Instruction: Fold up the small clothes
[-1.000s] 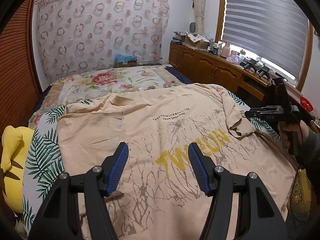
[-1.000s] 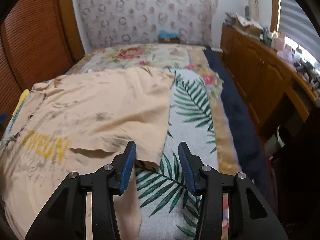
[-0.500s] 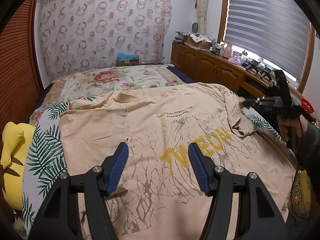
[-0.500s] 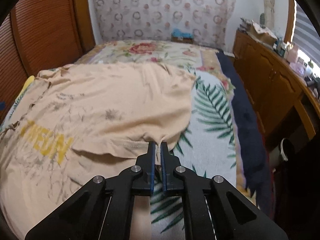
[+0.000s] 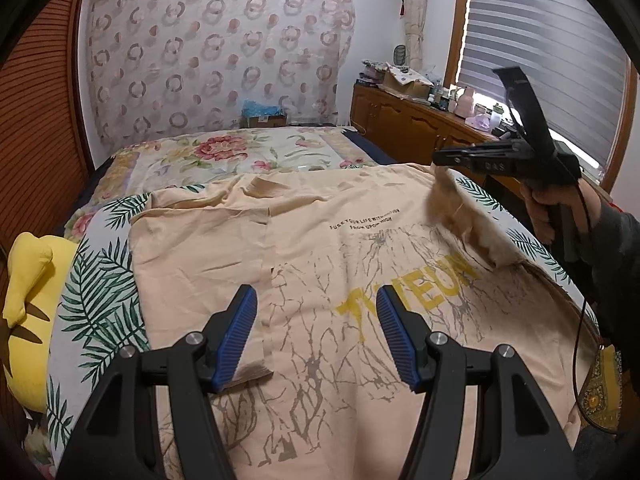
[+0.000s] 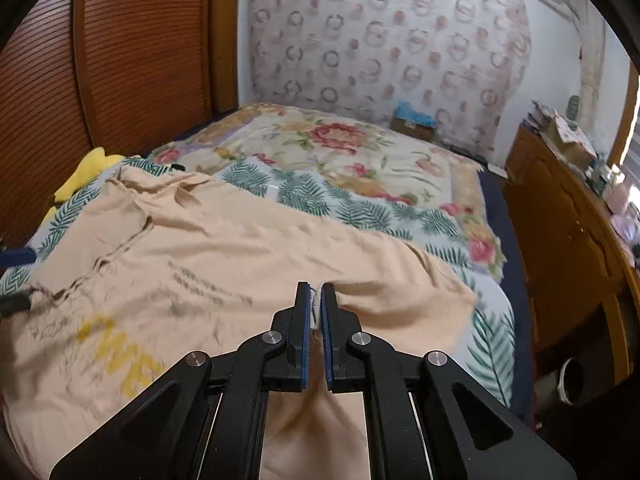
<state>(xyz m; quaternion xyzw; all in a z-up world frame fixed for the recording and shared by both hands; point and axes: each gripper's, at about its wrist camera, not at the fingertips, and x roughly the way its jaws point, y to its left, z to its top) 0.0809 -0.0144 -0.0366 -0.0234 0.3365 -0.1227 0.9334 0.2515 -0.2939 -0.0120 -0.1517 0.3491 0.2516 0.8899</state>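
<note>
While left tongs (image 5: 316, 334) gape empty, right tongs (image 6: 316, 304) tight on shirt sleeve (image 5: 452, 204).

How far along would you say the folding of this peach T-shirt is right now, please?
Early. Done: the T-shirt lies spread flat, print up, on the bed. In hand: the right gripper is shut on the sleeve and lifts it over the shirt; the left gripper hangs open above the shirt, holding nothing. Left: laying that sleeve down, the other side and every body fold.
</note>
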